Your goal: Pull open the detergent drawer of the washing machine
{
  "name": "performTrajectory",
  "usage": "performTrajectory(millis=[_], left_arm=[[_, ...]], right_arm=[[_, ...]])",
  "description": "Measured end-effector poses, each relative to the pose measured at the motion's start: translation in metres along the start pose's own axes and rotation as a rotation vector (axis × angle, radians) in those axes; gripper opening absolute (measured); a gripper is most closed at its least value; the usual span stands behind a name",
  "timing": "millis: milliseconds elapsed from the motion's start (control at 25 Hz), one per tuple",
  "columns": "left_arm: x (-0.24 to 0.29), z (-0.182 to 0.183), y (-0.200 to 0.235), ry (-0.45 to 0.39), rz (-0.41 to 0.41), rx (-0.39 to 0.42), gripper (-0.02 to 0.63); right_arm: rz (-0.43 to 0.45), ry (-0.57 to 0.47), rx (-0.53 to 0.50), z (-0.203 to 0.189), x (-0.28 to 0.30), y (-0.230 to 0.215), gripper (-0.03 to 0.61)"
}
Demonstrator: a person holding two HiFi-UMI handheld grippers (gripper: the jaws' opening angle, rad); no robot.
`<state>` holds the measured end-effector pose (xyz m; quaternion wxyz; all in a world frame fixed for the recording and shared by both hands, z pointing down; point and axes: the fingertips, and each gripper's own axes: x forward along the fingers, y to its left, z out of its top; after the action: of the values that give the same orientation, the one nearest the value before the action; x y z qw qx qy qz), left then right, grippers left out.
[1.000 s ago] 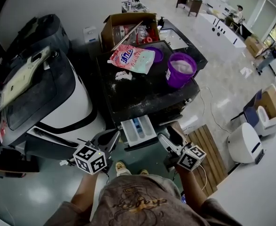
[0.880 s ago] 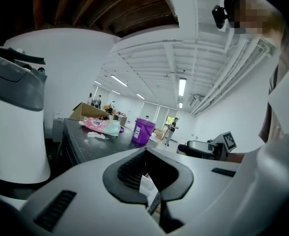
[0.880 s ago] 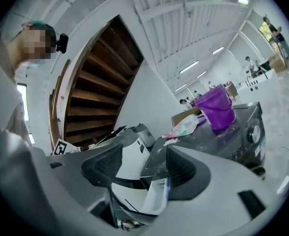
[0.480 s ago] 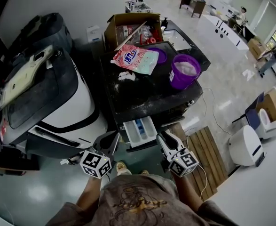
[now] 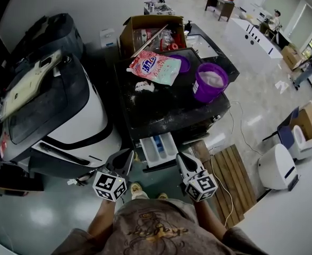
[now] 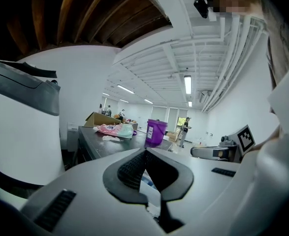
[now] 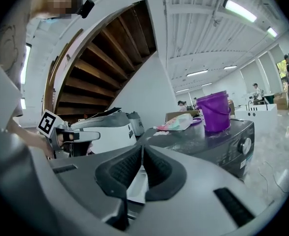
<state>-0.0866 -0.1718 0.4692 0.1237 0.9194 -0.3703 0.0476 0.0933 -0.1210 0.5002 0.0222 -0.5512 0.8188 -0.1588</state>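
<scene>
1. Sticking out of the front of the black-topped washing machine, the white detergent drawer lies pulled open at lower centre of the head view. A blue insert shows in its middle compartment.
2. At the drawer's left, just beside it, sits the left gripper. In the left gripper view its ribbed pads meet at the tips, closed with nothing between them.
3. At the drawer's right sits the right gripper. Its pads have just been closing and now stand together on nothing, with the drawer visible only behind them.
4. Each gripper carries black-and-white square markers, patterns only, no lettering.
5. On the machine's top, above centre, lies a pink and green detergent pouch with blue characters on a white patch, too small to read.
6. To its right stands a purple bucket with a white label whose print cannot be made out.
7. Behind them, at upper centre, is an open cardboard box.
8. A wooden pallet lies on the floor at lower right.
</scene>
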Motion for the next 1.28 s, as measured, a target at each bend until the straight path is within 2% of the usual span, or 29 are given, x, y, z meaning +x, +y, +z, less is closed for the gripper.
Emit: performTrajectory(millis=[440, 1280], left_arm=[[-0.004, -0.008, 0.004, 0.017, 0.037, -0.024, 0.02], [-0.009, -0.004, 0.01, 0.015, 0.052, -0.062, 0.02]], right_arm=[[-0.044, 0.005, -0.031, 0.001, 0.001, -0.008, 0.005], [-0.006, 0.028, -0.041, 0.004, 0.012, 0.006, 0.003]])
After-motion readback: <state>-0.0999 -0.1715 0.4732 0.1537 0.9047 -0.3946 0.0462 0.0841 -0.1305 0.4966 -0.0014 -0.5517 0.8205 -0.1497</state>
